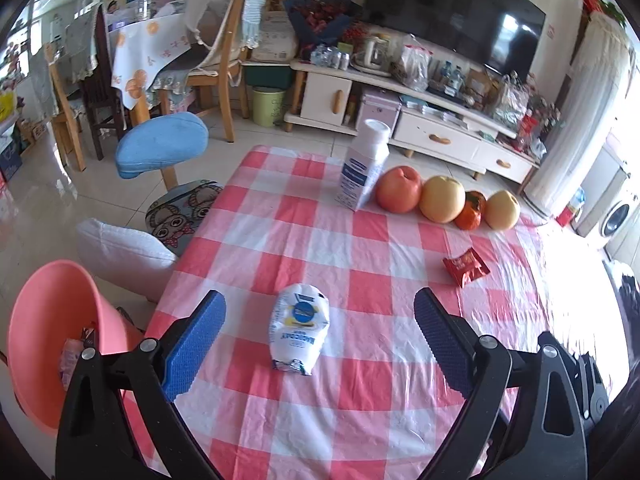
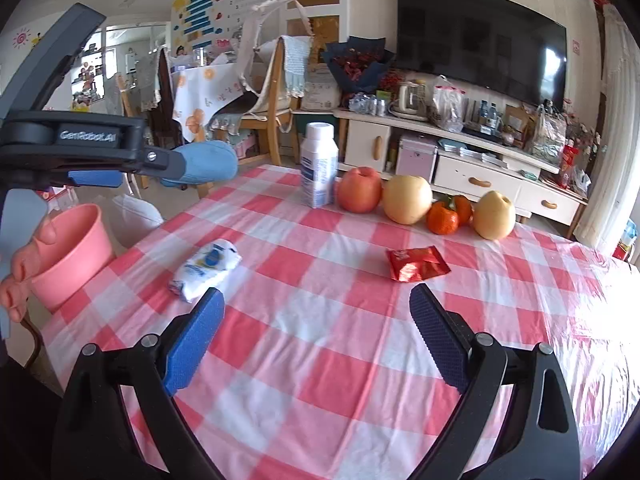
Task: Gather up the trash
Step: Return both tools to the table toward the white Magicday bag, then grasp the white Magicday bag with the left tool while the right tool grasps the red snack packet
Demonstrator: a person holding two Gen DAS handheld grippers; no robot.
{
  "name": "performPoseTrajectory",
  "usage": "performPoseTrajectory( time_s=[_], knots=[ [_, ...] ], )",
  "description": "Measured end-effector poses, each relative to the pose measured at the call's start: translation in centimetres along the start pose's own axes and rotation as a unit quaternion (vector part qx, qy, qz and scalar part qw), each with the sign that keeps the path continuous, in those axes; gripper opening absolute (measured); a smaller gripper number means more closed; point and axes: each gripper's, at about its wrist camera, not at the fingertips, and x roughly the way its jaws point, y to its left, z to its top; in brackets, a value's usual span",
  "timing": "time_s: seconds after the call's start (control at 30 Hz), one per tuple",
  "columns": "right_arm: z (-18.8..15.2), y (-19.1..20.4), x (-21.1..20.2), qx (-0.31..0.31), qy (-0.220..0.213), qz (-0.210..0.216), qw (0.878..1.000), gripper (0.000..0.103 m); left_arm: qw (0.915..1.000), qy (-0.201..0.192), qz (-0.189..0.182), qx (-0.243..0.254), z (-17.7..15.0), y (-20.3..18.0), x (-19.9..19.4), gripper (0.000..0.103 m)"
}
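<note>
Red-white checked worktop (image 1: 360, 380): crumpled white wrapper (image 1: 299, 327) lies between the left gripper (image 1: 318, 340)'s spread fingers, untouched. Red snack packet (image 2: 416, 263) beyond the right gripper (image 2: 316, 338), fingers apart, empty. Pink bin (image 1: 52, 344) off the left edge.

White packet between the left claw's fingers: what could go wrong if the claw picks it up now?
1. The white packet is soft and crumpled; the open left claw may pinch the plastic tablecloth too and drag it.
2. A dragged cloth could topple the upright white bottle or roll the fruit.
3. The pink bin sits beside the table edge; a release could miss it.
</note>
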Motion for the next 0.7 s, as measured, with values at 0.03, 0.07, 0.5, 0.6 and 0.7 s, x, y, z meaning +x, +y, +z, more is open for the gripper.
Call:
performPoseTrajectory(
  time_s=[0.03, 0.07, 0.5, 0.6, 0.7],
  knots=[
    [-0.1, -0.4, 0.2, 0.001, 0.002, -0.003, 1.0, 0.094, 1.0, 0.002, -0.001, 0.004, 0.0, -0.3, 0.2, 0.094],
    [-0.3, -0.7, 0.3, 0.002, 0.003, -0.007, 1.0, 0.094, 1.0, 0.004, -0.002, 0.008, -0.1, -0.6, 0.3, 0.094],
    [-1.5, -4.8, 2.4, 0.038, 0.039, -0.011, 0.998, 0.094, 0.9974, 0.046, -0.015, 0.054, -1.0, -2.6, 3.0, 0.094],
    [-2.0, -6.4, 3.6, 0.068, 0.062, -0.001, 0.996, 0.094, 0.9969, 0.054, -0.002, 0.057, -1.3, -2.5, 3.8, 0.094],
    [-2.1, -8.0, 4.4, 0.102, 0.074, 0.013, 0.992, 0.094, 0.9957, 0.077, -0.009, 0.051, -1.7, -2.2, 5.1, 0.094]
  ],
)
